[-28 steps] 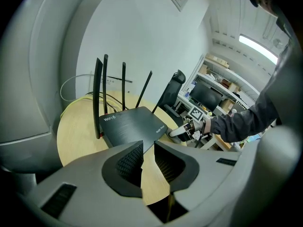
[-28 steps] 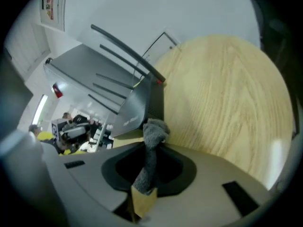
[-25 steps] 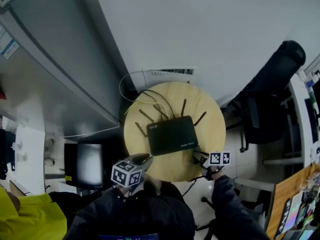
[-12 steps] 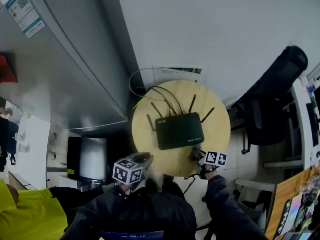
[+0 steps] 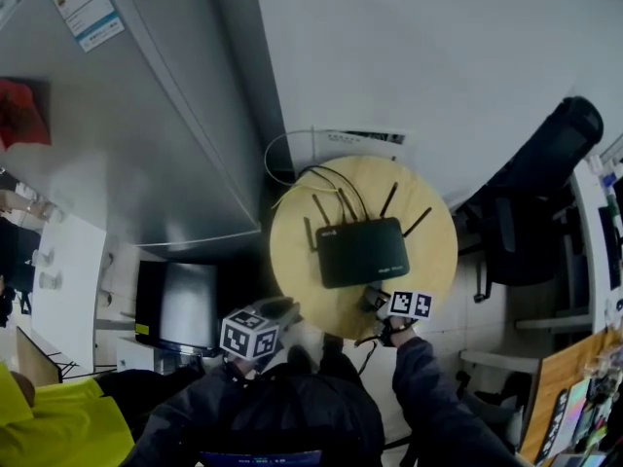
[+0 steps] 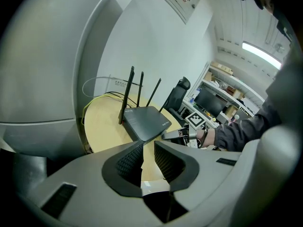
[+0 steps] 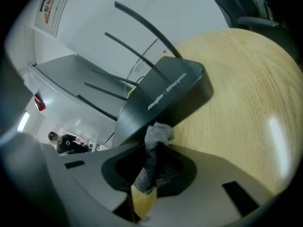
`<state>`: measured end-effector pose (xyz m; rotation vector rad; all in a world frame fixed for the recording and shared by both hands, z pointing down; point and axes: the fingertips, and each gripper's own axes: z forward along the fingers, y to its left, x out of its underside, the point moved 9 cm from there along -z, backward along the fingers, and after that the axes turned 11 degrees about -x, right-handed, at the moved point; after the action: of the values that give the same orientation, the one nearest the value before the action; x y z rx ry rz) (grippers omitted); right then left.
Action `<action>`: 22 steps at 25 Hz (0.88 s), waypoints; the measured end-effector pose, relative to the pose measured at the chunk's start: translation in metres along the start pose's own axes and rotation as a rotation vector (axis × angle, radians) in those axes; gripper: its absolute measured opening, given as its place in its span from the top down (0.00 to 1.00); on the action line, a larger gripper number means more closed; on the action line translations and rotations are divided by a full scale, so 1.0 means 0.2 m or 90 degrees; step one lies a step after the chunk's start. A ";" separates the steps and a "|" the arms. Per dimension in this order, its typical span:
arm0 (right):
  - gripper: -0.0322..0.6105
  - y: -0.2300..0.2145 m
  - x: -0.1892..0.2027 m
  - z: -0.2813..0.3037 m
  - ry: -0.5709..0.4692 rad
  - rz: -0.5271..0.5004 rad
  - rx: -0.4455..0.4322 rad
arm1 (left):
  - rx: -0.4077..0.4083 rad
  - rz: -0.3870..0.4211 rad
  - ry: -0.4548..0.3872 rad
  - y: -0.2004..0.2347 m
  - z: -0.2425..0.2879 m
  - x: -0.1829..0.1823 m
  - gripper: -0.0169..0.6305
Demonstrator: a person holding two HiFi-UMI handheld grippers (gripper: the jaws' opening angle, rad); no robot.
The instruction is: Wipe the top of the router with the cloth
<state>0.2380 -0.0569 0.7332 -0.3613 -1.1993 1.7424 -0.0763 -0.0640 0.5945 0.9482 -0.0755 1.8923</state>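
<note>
A black router (image 5: pixel 362 251) with several thin antennas lies on a round wooden table (image 5: pixel 433 212). My right gripper (image 5: pixel 375 305) is at the router's near right corner, shut on a grey cloth (image 7: pixel 154 143). In the right gripper view the cloth's bunched tip sits against the router (image 7: pixel 161 96) at its near edge. My left gripper (image 5: pixel 282 311) hangs off the table's near left rim. Its jaws stand almost together with only a thin slit and nothing between them. From the left gripper (image 6: pixel 148 157) view the router (image 6: pixel 147 122) lies ahead on the table.
Cables (image 5: pixel 292 163) loop from the router's back to a wall panel (image 5: pixel 355 136). A tall grey cabinet (image 5: pixel 146 144) stands left of the table, a black office chair (image 5: pixel 531 193) to the right, and a cluttered desk (image 5: pixel 574 397) at the far right. A person in yellow (image 5: pixel 58 426) is at lower left.
My right gripper has moved left along the table's near edge, with the cloth in it, up to the router's near right corner. The head view has shifted; the left gripper stays put.
</note>
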 end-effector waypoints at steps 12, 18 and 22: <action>0.83 0.23 0.18 0.32 0.082 -0.037 -0.036 | -0.020 -0.021 -0.016 0.15 -0.15 0.06 0.88; 0.83 0.29 0.23 0.39 0.102 -0.055 -0.030 | -0.028 -0.034 -0.027 0.20 -0.21 0.09 0.88; 0.83 0.33 0.28 0.39 0.085 -0.025 -0.041 | -0.032 -0.043 -0.032 0.23 -0.24 0.11 0.88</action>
<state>0.1217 -0.0585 0.7285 -0.4828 -1.1604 1.6226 -0.1454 -0.0502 0.5907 0.9531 -0.1196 1.7964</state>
